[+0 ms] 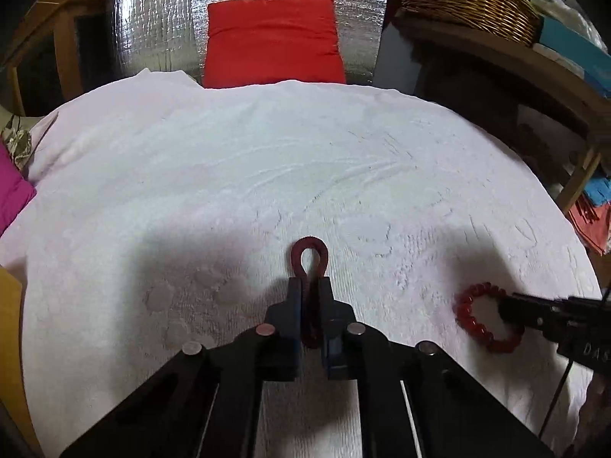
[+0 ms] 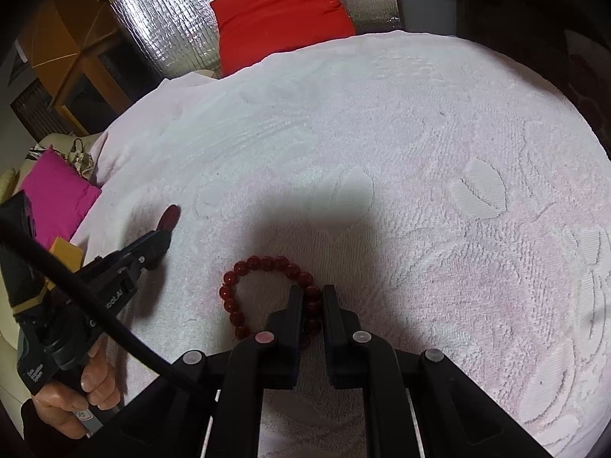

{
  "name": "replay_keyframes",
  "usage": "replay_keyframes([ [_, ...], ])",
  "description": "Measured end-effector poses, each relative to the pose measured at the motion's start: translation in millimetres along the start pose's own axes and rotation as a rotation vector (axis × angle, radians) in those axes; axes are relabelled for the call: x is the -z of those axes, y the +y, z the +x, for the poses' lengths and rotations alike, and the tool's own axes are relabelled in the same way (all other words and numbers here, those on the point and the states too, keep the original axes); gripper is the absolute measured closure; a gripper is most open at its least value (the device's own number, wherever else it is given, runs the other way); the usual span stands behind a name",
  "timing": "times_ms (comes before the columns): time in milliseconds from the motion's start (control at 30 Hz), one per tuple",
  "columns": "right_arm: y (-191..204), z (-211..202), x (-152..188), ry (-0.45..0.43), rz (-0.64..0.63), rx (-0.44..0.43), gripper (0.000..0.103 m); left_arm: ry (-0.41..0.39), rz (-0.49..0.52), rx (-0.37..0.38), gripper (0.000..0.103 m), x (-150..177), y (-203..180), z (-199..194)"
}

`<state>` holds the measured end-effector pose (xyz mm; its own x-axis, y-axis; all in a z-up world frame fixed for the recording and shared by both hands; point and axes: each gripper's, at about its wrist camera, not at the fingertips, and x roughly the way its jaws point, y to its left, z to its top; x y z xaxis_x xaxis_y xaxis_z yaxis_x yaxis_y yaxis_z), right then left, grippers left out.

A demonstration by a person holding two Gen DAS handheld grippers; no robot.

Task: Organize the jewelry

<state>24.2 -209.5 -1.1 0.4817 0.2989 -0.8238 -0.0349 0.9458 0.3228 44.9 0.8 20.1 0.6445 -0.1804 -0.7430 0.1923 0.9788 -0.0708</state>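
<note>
- Covering the whole work surface, a white towel (image 1: 267, 175) with a raised pattern spreads wide; its far edge runs below a red cushion (image 1: 273, 40) that leans against silver foil sheeting (image 1: 152, 19), and its left edge meets a magenta cushion (image 2: 57, 194).
- Most of the towel lies bare: the far half and the whole right side in the right wrist view hold nothing, so the room for moving is widest there.
- Past the towel's right edge in the left wrist view, a wooden shelf carries a wicker basket (image 1: 466, 0), close to that side.
- Both pieces of jewelry sit near the towel's near edge, side by side but apart.
- The right gripper (image 2: 313, 294) has its jaws closed on the near right side of a red bead bracelet (image 2: 267, 294), which lies flat on the towel.
- The left gripper (image 1: 309, 286) has its jaws closed on a dark red cord loop (image 1: 309, 255), pinched narrow, with its rounded end sticking out past the fingertips over the towel.
- A hand (image 2: 84, 393) holds the left gripper's handle at the towel's near left corner.
</note>
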Motion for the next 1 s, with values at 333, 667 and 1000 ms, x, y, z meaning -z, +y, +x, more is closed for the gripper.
replay_keyframes([
  [333, -15, -27, -2, -0.039, 0.078, -0.100, 0.093, -0.032, 0.042, 0.007, 0.095, 19, 1, -55],
  [667, 3, -53, 16, -0.053, 0.122, -0.230, 0.093, -0.036, 0.049, -0.050, 0.095, 57, -2, -106],
  [1000, 31, -82, 51, -0.052, 0.108, -0.337, 0.093, 0.022, 0.012, -0.082, 0.095, 96, 12, -124],
])
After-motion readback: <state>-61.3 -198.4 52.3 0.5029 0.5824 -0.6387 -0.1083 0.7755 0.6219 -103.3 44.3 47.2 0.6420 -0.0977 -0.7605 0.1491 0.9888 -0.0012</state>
